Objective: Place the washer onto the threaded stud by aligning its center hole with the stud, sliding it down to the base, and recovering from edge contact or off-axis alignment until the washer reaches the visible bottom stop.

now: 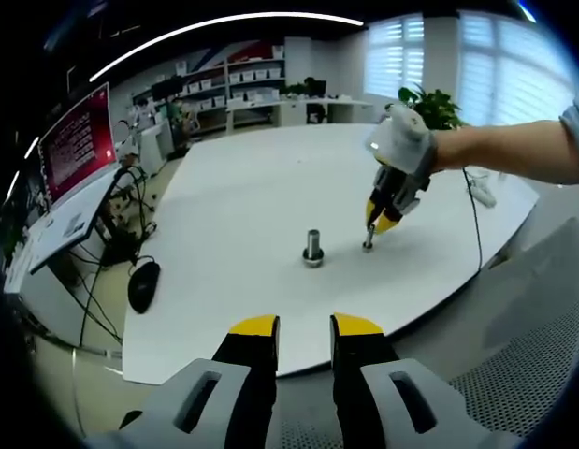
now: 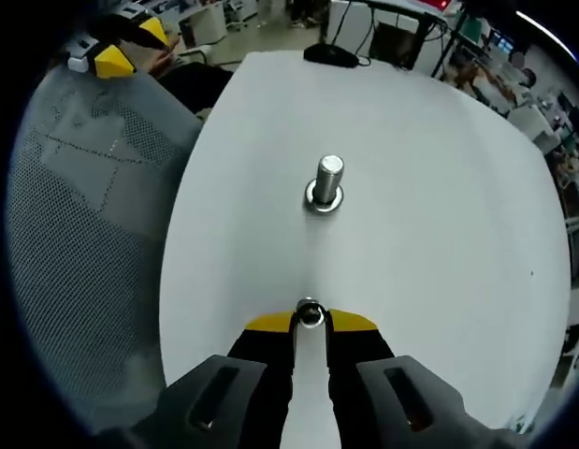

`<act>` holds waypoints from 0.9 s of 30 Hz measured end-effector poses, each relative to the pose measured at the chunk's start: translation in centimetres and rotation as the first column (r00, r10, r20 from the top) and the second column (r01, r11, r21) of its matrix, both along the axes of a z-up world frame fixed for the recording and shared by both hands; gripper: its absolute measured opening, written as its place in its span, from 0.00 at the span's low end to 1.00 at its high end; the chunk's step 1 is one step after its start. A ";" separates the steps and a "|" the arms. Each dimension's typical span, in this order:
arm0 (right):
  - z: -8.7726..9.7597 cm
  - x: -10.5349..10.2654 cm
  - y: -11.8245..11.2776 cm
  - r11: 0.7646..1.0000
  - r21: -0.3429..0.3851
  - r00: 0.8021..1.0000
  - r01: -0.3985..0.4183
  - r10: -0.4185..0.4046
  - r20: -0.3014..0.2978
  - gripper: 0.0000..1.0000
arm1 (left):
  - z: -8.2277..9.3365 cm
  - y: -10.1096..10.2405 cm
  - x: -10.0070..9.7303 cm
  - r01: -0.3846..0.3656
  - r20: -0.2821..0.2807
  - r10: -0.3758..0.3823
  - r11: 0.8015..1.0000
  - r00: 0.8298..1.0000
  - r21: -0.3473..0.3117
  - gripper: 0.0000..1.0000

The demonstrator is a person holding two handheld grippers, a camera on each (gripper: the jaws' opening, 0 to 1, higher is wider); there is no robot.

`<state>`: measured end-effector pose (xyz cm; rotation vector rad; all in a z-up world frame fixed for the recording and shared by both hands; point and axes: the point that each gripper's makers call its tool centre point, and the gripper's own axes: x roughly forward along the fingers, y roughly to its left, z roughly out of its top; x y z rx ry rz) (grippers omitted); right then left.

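Right gripper (image 2: 311, 323): the yellow-tipped jaws are closed on the washer (image 2: 310, 313), which is pinched between the tips and stands on edge, its hole visible. The washer is held just above the white desk (image 2: 439, 243), near the threaded stud (image 2: 326, 181) but clearly apart from it and not yet over its axis. The stud stands upright on the desk, with a round metal ring at its base (whether this is a flange or a separate part cannot be told).

In the left gripper view, the right gripper (image 1: 375, 224) is seen from the side, angled downward with its tips close to the desk (image 1: 233, 196), the washer (image 1: 369, 245) at the tips and just to the side of the stud (image 1: 313, 248). A gloved hand (image 1: 401, 140) holds the gripper, with a bare forearm (image 1: 504, 150) behind it.

Left gripper (image 1: 305, 327): the jaws are parted with a clear gap and nothing between them. It is positioned off the near edge of the desk, well apart from the stud, above a grey mesh chair back (image 1: 523, 374).

Surroundings: a black computer mouse (image 1: 143, 285) lies beyond the desk edge, near a monitor (image 1: 76, 140) showing a red screen. A potted plant (image 1: 437, 105) stands at the far side of the desk.
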<state>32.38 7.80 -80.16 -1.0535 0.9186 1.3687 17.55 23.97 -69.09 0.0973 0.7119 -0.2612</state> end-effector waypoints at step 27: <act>10.3 -3.1 -5.6 0.879 0.324 0.936 0.349 -0.342 -0.079 0.25 | 0.2 -0.9 -0.3 0.063 0.006 -0.062 0.998 0.998 -0.021 0.17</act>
